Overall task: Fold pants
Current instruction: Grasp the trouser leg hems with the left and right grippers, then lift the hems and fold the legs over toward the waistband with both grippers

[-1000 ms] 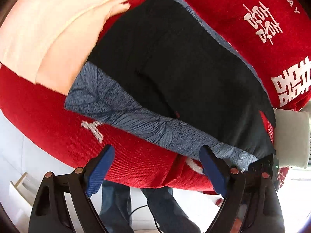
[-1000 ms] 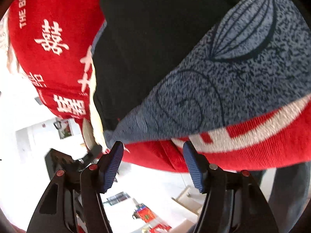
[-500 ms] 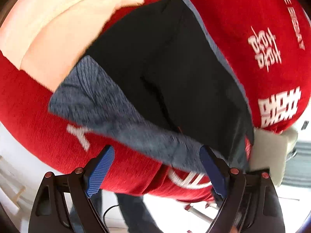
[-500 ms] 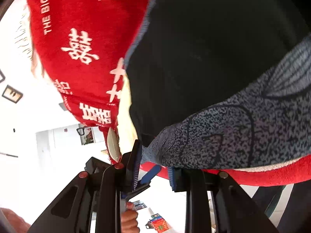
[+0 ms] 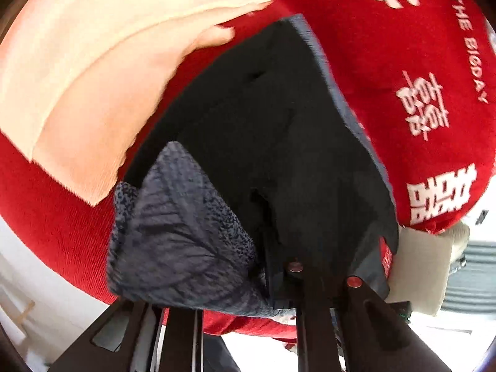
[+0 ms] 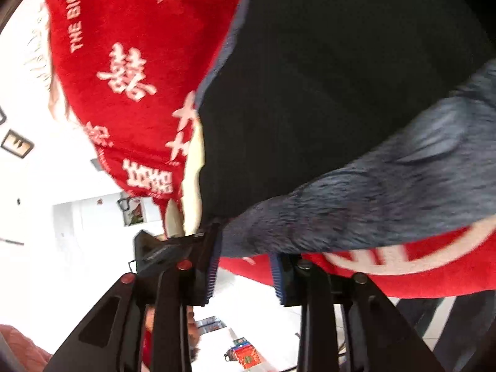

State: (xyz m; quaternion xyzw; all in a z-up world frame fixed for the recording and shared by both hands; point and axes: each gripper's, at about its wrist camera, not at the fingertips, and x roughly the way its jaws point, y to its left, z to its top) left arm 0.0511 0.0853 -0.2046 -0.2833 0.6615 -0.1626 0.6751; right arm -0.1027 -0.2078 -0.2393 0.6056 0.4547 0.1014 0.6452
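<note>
Both grippers pinch the pants' (image 5: 279, 155) patterned hem, the left gripper (image 5: 248, 282) having just closed, the right gripper (image 6: 245, 266) slightly eased, so an even lift should keep corners level over the red blanket (image 5: 418, 62).

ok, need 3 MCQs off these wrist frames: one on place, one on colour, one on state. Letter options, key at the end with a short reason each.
1. Where do the pants lie?
A. on a red blanket with white characters
B. on a bare wooden floor
C. inside a basket

2. What colour is the folded cloth beside the pants?
A. green
B. pale peach
C. purple

3. What is the left gripper doing?
A. standing wide open above the blanket
B. shut on the pants' near edge
C. holding a bottle

Key:
1 A: red blanket shows around the dark fabric.
2 B: it is light peach in the left wrist view.
3 B: its jaws, just closing, pinch the grey-patterned hem.
</note>
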